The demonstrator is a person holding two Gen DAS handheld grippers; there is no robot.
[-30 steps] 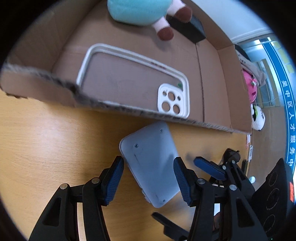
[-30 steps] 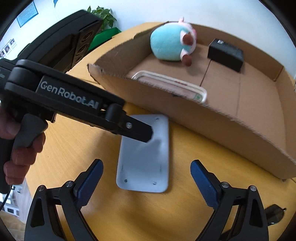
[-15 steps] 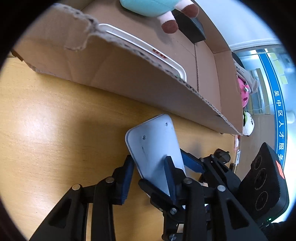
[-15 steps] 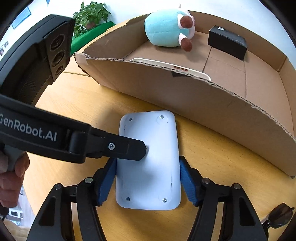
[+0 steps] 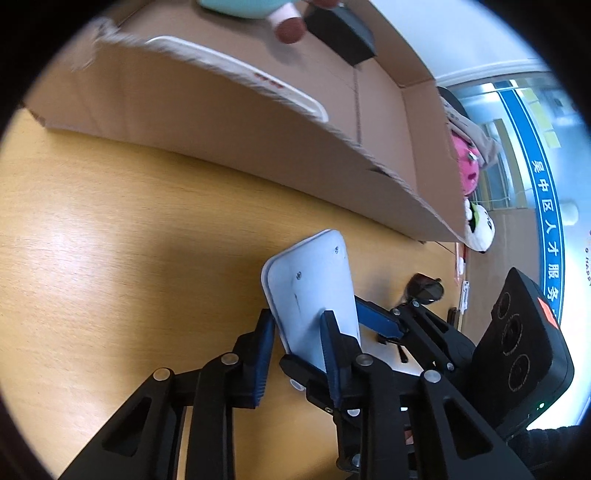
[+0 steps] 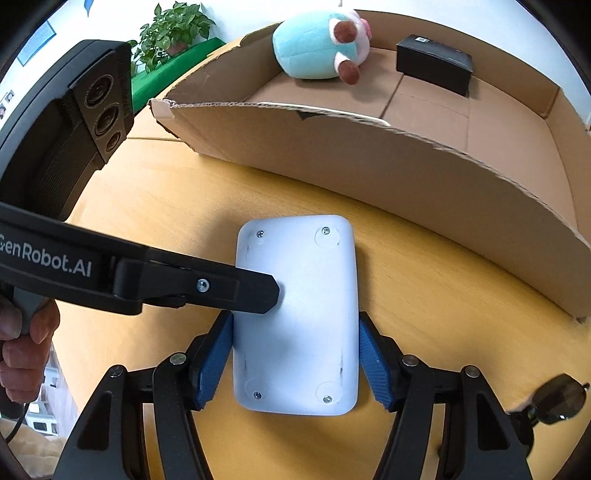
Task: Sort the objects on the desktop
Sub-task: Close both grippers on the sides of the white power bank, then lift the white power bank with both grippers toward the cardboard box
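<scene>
A flat white plastic device point(image 6: 299, 314) with screws at its corners is held off the wooden desk by both grippers. My right gripper point(image 6: 295, 358) is shut on its two long sides. My left gripper point(image 5: 297, 347) is shut on its left edge, one finger point(image 6: 221, 291) lying across its top face. In the left wrist view the device point(image 5: 314, 291) stands tilted up between the blue pads point(image 5: 264, 354). Behind it is an open cardboard box point(image 6: 369, 173) holding a teal plush toy point(image 6: 317, 48), a black box point(image 6: 434, 62) and a white phone case point(image 5: 236, 70).
Dark sunglasses point(image 6: 554, 400) lie on the desk at the right, also in the left wrist view point(image 5: 424, 290). A green plant point(image 6: 173, 29) stands beyond the box's left corner. Pink and white plush toys point(image 5: 469, 173) sit past the box's right end.
Both grippers closed on the white device and tilted it up off the desk. The left gripper dropped lower, so the box wall now hides most of the phone case.
</scene>
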